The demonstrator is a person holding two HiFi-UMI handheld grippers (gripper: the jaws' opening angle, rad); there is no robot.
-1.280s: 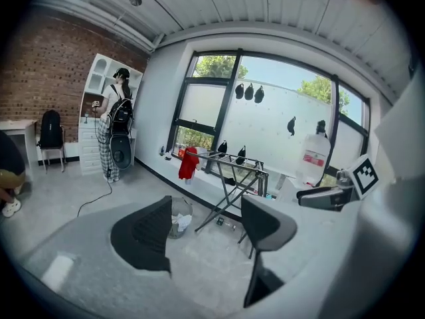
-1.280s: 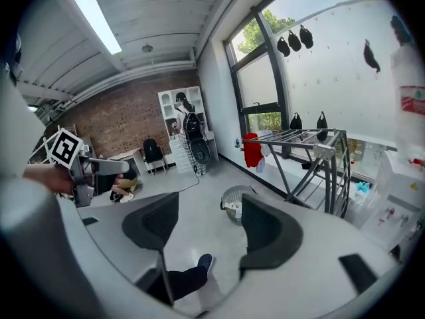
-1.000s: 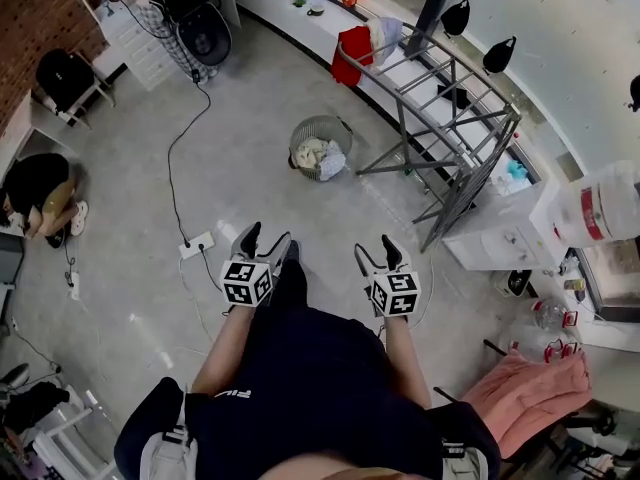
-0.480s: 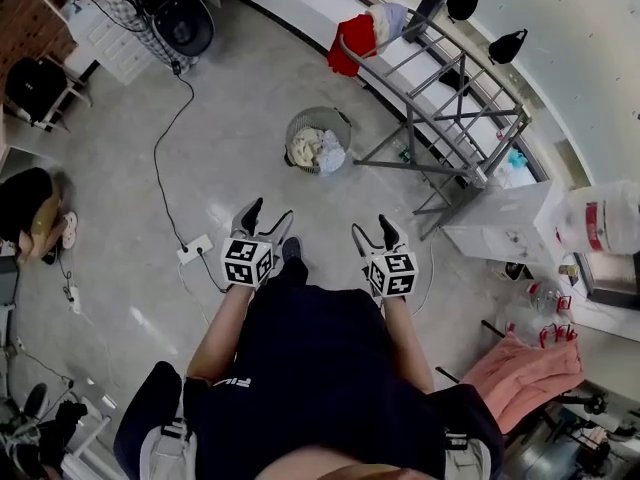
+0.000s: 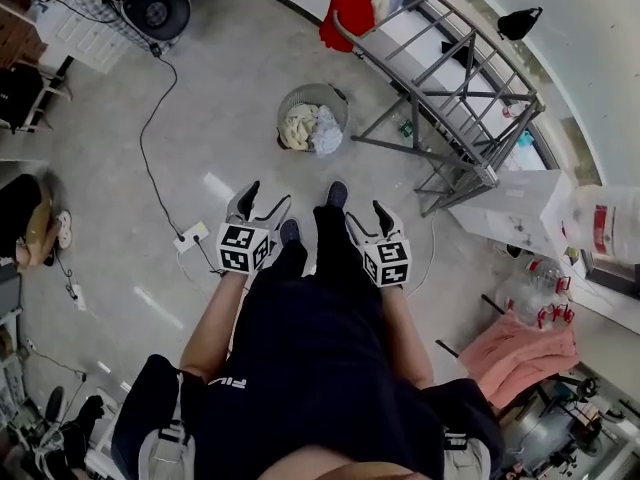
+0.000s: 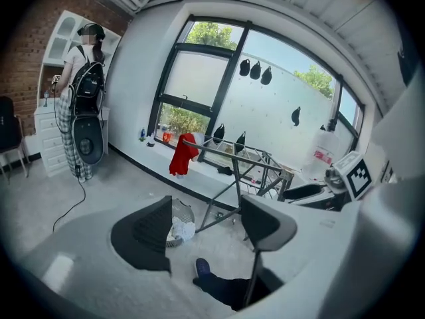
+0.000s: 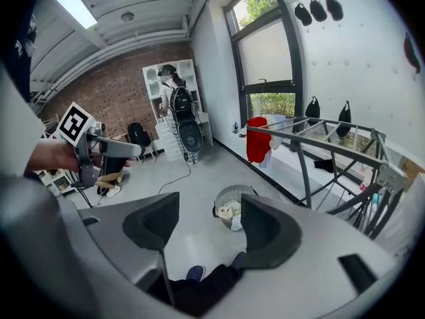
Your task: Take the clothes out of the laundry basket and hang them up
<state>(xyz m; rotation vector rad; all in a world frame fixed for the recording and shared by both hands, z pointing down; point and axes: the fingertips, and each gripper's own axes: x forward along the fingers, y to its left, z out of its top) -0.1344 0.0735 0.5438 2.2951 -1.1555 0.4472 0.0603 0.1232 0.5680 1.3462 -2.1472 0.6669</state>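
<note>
A round wire laundry basket (image 5: 313, 118) with pale clothes in it stands on the grey floor ahead of me. It also shows in the left gripper view as the basket (image 6: 180, 223) and in the right gripper view as the basket (image 7: 232, 205). Right of it stands a grey metal drying rack (image 5: 455, 88) with a red garment (image 5: 350, 13) hung at its far end. My left gripper (image 5: 262, 206) and right gripper (image 5: 367, 220) are held side by side at waist height, well short of the basket. Both are open with nothing between their jaws.
A white power strip (image 5: 192, 236) and its black cable lie on the floor at the left. A white cabinet (image 5: 510, 213) and pink cloth (image 5: 515, 353) are at the right. A person with a backpack (image 6: 83, 105) stands by the far wall. Another person crouches (image 5: 30, 218) at the left.
I have stepped forward, so the basket and rack are nearer. Both grippers have moved forward with me, staying open and empty. One foot now shows ahead between the grippers.
</note>
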